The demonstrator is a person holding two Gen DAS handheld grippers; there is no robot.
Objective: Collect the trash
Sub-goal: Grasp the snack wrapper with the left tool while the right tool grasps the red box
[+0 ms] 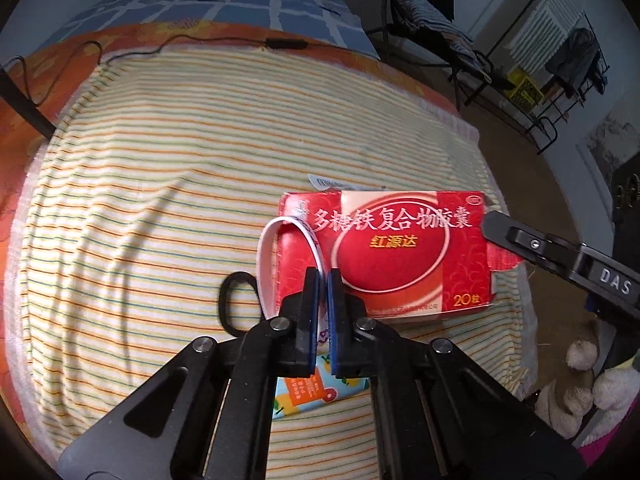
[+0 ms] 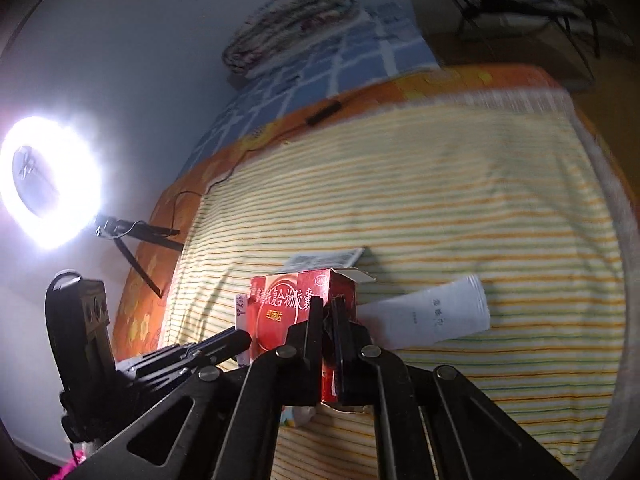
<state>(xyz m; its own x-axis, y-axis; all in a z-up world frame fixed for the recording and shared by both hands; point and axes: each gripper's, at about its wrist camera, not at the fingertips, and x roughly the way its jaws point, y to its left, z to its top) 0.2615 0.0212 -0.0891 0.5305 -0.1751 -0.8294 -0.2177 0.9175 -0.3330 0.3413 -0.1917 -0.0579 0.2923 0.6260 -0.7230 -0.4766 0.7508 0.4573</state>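
We see the medicine box (image 1: 384,256) on the striped blanket (image 1: 160,160), with a paper strip loop (image 1: 276,256) and a hair tie (image 1: 236,304) to its left. A printed packet (image 1: 308,390) lies nearer than the box. In the right wrist view, a folded leaflet (image 2: 436,312) lies right of the box.

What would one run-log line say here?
left gripper: shut on white strip | right gripper: shut on red medicine box | striped bedcover

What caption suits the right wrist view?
Right gripper shut on red medicine box, lifted over striped blanket.
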